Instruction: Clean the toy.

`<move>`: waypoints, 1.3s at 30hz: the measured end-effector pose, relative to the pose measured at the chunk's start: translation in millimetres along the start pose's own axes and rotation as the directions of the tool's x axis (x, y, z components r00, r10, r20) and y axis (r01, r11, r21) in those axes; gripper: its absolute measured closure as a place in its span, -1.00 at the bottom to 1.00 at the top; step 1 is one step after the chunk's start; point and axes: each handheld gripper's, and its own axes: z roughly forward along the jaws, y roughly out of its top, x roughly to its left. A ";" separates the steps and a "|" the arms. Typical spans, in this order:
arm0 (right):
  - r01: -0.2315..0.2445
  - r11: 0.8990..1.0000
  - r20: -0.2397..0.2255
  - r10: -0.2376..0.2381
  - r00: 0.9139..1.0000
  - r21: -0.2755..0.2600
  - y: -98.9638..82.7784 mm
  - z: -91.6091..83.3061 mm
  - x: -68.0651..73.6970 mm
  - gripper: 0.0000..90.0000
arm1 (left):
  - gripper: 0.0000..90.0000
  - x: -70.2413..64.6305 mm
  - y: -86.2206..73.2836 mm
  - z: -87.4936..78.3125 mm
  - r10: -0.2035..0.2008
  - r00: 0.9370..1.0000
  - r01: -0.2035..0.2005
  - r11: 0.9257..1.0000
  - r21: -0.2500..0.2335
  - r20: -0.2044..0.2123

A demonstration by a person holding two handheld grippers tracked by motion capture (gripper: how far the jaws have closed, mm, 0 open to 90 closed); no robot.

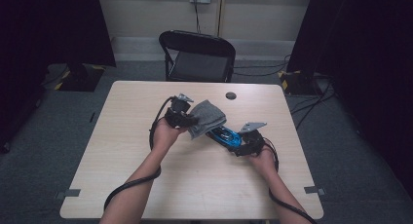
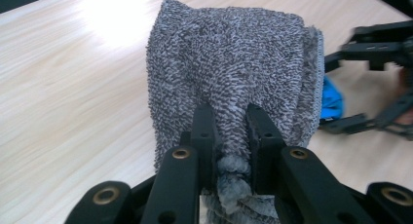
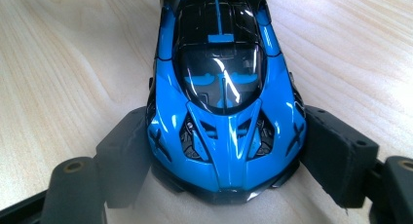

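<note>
- The left gripper (image 1: 191,120) was matte black, with a small grey three-cornered plate on top of its body.
- Behind it a thick black cable looped out and trailed back along the bare forearm, which wore no sleeve.
- In the left gripper view its jaws were two narrow black bars on hinged black links, with brass-coloured rivets at the pivots.
- The right gripper (image 1: 234,141) was black too, with its own grey plate on top and a black cable behind.
- In the right gripper view its fingers (image 3: 124,151) ended in broad, blocky black pads with rounded edges.
</note>
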 end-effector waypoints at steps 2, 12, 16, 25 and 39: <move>0.000 1.000 0.000 0.000 1.000 0.000 0.0 0.0 0.0 -0.47 | 0.70 -6.4 0.9 3.2 0.034 0.999 -0.034 0.999 -0.007 0.008; 0.000 1.000 0.000 0.000 1.000 0.000 0.0 0.0 0.0 -0.47 | 0.67 -28.4 4.0 23.8 0.080 0.997 -0.080 0.997 0.002 -0.007; 0.000 1.000 0.000 0.000 1.000 0.000 0.0 0.0 0.0 -0.47 | 0.65 -33.8 4.7 30.1 0.082 0.997 -0.082 0.997 0.008 -0.005; -0.001 1.000 0.000 0.001 1.000 0.001 0.0 -0.1 0.1 -0.47 | 0.67 -52.6 0.3 42.7 0.197 0.980 -0.199 0.979 0.039 0.039; -0.001 1.000 0.000 0.001 1.000 0.001 0.0 0.0 0.1 -0.47 | 0.69 -57.7 -4.2 55.5 0.228 0.972 -0.232 0.966 0.112 0.048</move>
